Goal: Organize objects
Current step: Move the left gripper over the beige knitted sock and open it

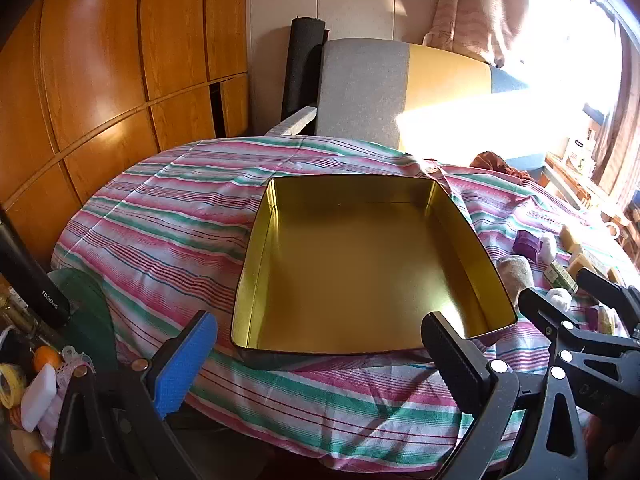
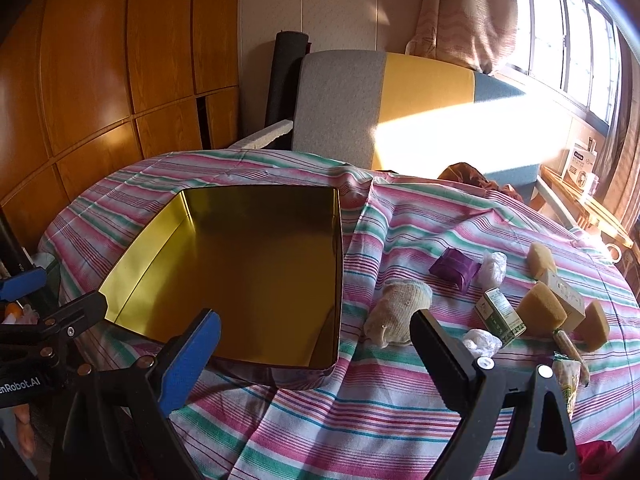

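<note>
Square gold-lined metal tin empty, on striped cloth-covered table, left side; yellow sponges, purple packet right edge; left gripper, right gripper jaws wide, nothing held

the gold tin lies open and empty, its raised walls the only bar to entry. right of it, small things crowd the striped cloth: sock, purple box, sponges. near cloth lies bare.

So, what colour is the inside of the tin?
Shiny gold inside the tin; the left wrist view shows it best.
</note>
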### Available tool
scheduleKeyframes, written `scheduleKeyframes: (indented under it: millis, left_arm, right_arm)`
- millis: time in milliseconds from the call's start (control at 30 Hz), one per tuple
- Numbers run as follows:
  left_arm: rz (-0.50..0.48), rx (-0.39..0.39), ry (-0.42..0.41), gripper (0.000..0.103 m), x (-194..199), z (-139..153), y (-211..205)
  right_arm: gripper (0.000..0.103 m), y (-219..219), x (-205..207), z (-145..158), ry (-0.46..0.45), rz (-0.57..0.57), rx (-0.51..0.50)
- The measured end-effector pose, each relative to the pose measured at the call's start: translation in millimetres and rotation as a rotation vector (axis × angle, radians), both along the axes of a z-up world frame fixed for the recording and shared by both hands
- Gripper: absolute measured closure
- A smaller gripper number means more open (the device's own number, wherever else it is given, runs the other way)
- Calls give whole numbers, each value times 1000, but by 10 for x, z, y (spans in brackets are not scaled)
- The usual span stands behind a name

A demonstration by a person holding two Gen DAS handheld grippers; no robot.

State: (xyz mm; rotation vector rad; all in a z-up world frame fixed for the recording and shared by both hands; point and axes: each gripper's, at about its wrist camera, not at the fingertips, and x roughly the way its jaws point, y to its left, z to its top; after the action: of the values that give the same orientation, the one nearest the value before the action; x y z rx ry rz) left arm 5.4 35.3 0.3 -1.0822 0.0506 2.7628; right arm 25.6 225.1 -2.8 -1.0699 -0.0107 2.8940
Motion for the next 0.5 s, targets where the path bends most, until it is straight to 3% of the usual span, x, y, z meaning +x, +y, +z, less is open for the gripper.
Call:
scheduleKeyframes:
  millis: [233, 500]
  left_arm:
    - [-66, 35, 4, 0, 15, -16, 112]
    - [-144, 73, -14, 0, -5, -1, 304]
  right_arm:
    - [6, 456, 81, -5, -6, -109, -38]
    - [6, 1267, 217, -9, -27, -281, -78]
